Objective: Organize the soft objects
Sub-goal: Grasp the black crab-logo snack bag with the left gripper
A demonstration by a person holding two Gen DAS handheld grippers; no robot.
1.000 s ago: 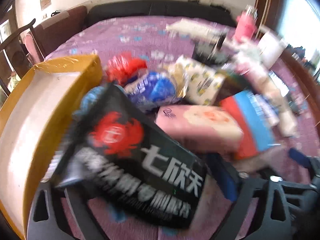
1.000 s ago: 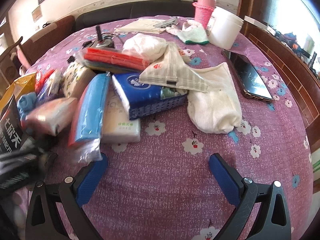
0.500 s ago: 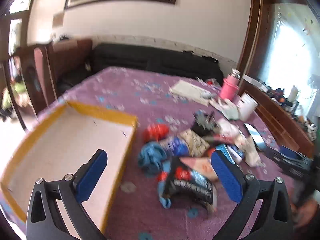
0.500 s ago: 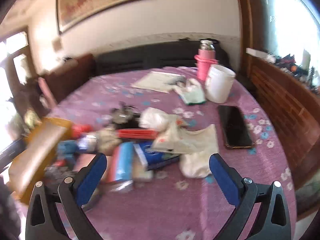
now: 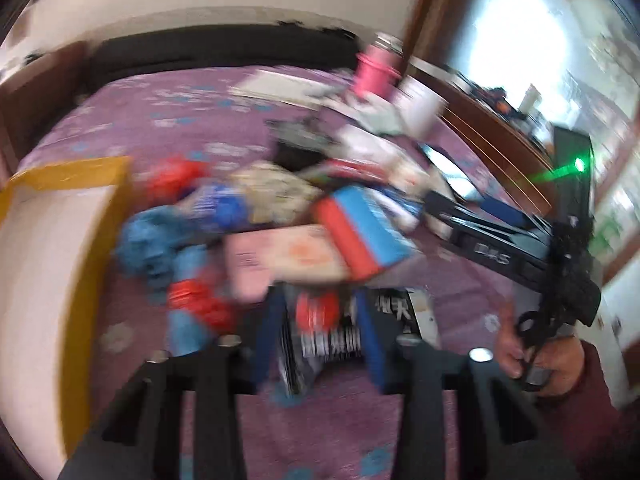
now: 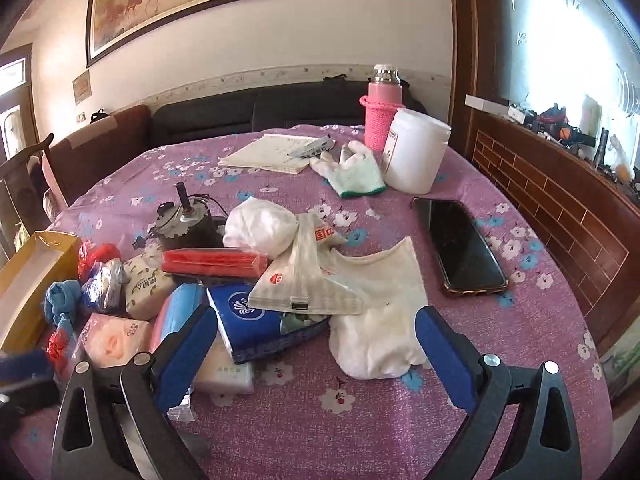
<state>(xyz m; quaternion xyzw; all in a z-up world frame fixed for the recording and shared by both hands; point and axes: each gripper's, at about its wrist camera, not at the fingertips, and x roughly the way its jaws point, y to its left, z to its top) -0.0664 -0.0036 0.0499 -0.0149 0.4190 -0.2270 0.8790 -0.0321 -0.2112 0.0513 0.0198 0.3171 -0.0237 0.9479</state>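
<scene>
In the blurred left wrist view my left gripper [image 5: 320, 336] is closed around a black snack packet with a red crab print [image 5: 326, 328] lying on the purple cloth. Beyond it lie a pink tissue pack [image 5: 280, 260], a red-and-blue pack [image 5: 360, 236] and a blue cloth [image 5: 148, 240]. The yellow box [image 5: 44, 240] is at the left. My right gripper [image 6: 316, 356] is open and empty above the pile: a blue tissue pack [image 6: 256, 320], a white cloth [image 6: 380, 312], a pink tissue pack [image 6: 116, 336].
On the table [image 6: 400, 420] stand a pink flask [image 6: 382, 108], a white jar [image 6: 416, 156], a phone [image 6: 460, 248], a motor [image 6: 184, 220], a notebook [image 6: 272, 154] and a glove [image 6: 356, 172]. A wooden ledge runs along the right.
My left gripper came down from high over the table and closed on the black packet. My right gripper moved lower and nearer to the pile, still open.
</scene>
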